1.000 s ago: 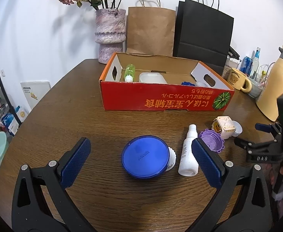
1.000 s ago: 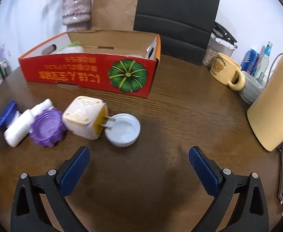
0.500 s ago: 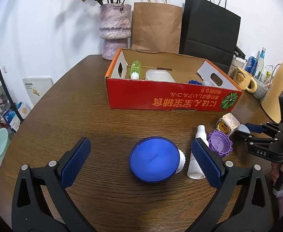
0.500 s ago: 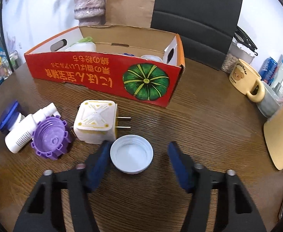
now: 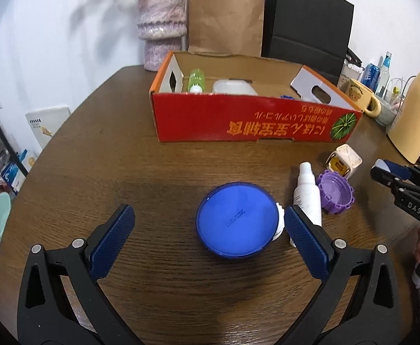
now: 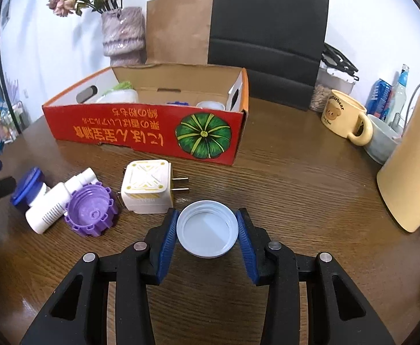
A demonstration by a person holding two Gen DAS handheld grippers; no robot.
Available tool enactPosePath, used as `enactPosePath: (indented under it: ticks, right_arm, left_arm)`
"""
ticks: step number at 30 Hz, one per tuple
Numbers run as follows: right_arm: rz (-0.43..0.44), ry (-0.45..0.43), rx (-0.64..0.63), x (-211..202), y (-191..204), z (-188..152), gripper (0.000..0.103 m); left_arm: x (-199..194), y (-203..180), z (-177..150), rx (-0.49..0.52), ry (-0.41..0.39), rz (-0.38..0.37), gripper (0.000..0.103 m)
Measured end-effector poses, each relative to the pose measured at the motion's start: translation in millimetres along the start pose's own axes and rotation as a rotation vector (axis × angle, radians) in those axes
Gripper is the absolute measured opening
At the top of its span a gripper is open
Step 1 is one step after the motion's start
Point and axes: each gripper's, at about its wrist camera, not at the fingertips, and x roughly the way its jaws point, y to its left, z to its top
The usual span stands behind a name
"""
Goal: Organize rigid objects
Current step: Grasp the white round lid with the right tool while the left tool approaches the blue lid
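- While the right gripper (image 6: 207,234) gripped the white lid (image 6: 207,232) by its rim, closest to its camera, the lid sat open side up between the blue pads; the jaws had just been closing on it. Whether it had left the table (image 6: 296,189) I could not tell.
- Nearest the other camera, the left gripper (image 5: 207,237) stood spread wide and empty, its pads either side of the blue lid (image 5: 236,220), touching nothing.
- Just right of the blue lid lay the white bottle (image 5: 307,194) on its side, with the purple cap (image 5: 335,192) touching it and the plug (image 6: 148,185) just beyond, prongs pointing right in the right view.
- Farther back stood the red box (image 6: 152,132), open at the top. Inside showed a green bottle (image 5: 196,80), a white tub (image 5: 234,86), something blue and a small white cup, all partly hidden by the near wall.
- Judging by that, several things were already boxed; five remained outside: the gripped white lid, blue lid, white bottle, purple cap and plug. Roughly half done, I would say.
- Beyond, a vase (image 6: 123,36), paper bags, a mug (image 6: 345,119) and a jug (image 5: 415,120) looked like bystanders, not part of the sorting.
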Motion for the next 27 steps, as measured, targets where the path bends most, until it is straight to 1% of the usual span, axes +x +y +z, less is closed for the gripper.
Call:
enactPosePath:
  ticks: [4,12,20,27]
  right_arm:
    - [0.005,-0.016,0.0,-5,3,-1,0.045]
    - [0.016,-0.02,-0.009,-9,12,-4,0.045]
    - [0.015,-0.02,-0.009,-10,15,-5,0.045]
    - [0.015,-0.021,-0.008,-11,19,-6,0.045]
  left_arm:
    - [11,4,-3,-0.027,0.05,-0.036,0.103]
    - [24,11,-3,-0.094,0.097,-0.091,0.103]
    - [29,9,-5,-0.094,0.118,-0.105,0.103]
    - [28,6,-5,-0.08,0.118,-0.115,0.101]
